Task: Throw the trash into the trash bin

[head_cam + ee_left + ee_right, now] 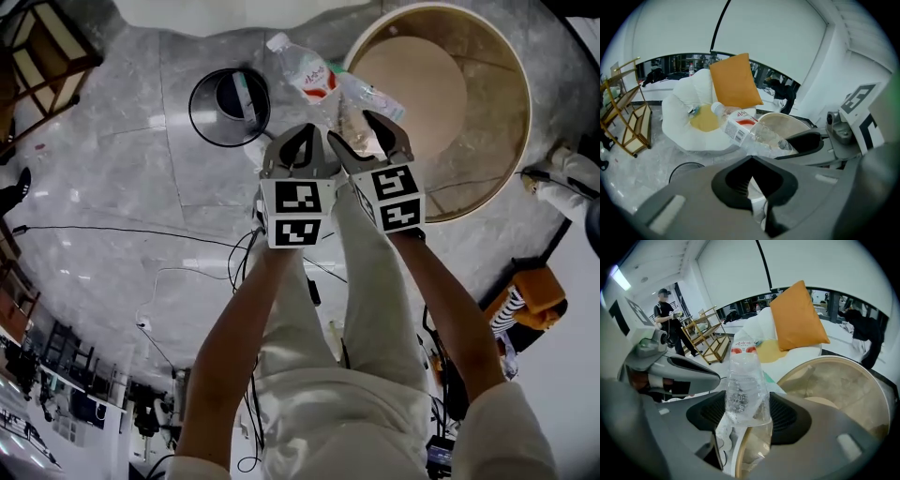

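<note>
Our right gripper (367,133) grips the clear plastic water bottle (319,77) by its base, with the cap toward eleven o'clock. Our left gripper (302,141) is clenched. The black wire trash bin (230,108) sits at ten o'clock.

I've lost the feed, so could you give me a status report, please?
Left tongs shut. Right tongs shut on plastic bottle. Trash bin left of bottle, nothing between.
</note>
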Demonstrator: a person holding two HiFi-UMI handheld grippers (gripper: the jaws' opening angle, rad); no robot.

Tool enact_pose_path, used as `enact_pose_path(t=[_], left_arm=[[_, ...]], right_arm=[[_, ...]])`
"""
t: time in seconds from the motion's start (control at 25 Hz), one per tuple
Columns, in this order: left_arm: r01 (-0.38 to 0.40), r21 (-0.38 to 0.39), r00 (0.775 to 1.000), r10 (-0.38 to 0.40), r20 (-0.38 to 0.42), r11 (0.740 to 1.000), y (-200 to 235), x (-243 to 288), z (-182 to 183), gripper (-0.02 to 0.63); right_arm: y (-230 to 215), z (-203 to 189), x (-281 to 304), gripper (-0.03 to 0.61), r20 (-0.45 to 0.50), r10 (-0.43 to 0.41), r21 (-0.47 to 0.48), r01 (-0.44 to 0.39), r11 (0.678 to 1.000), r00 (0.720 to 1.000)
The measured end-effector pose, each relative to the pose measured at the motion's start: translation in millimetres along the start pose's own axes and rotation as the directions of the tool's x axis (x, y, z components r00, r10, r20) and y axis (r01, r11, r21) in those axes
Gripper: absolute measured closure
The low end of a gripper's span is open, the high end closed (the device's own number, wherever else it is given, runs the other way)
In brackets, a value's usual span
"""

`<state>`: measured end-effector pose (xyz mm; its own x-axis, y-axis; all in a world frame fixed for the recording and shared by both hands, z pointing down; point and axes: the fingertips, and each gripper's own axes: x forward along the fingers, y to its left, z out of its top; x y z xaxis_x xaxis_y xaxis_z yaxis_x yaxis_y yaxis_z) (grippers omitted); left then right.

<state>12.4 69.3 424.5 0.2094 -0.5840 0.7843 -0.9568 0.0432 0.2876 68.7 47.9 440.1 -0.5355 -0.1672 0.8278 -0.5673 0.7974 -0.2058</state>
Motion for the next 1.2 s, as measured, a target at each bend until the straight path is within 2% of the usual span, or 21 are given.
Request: enact_pose_path(t=[0.08, 0.28, 0.6, 1.2], left_arm=[[-0.008, -0.013, 1.000, 0.008, -0.001, 1.000, 10.3, 0.1, -4.6, 0.614], [-0.026, -0.058, 1.000, 0.025, -0.008, 0.998, 76.4, -27.0, -19.8, 0.614], [-0.057, -0.121, 0.998, 0.057, -0.003, 0.991, 120.5, -36.9, -34.1, 0.614], [-0.124, -0.220, 0.992, 0.117, -0.046, 0.968, 185.4, -36.3, -101.6, 0.614]], right_arm=[[7.0, 2.2, 8.7, 0.261, -0.002, 0.011, -0.007, -0.011, 1.000, 1.000], [65.5, 24.1, 43.7, 0.261, -0.031, 0.032, -0.023, -0.033, 0.999, 0.999], [98.9, 28.9, 79.8, 0.258, -0.074, 0.064, -0.064, -0.069, 0.996, 0.995], [147.1, -5.1, 162.8, 0.256, -0.223, 0.119, -0.137, -0.151, 0.979, 0.968]])
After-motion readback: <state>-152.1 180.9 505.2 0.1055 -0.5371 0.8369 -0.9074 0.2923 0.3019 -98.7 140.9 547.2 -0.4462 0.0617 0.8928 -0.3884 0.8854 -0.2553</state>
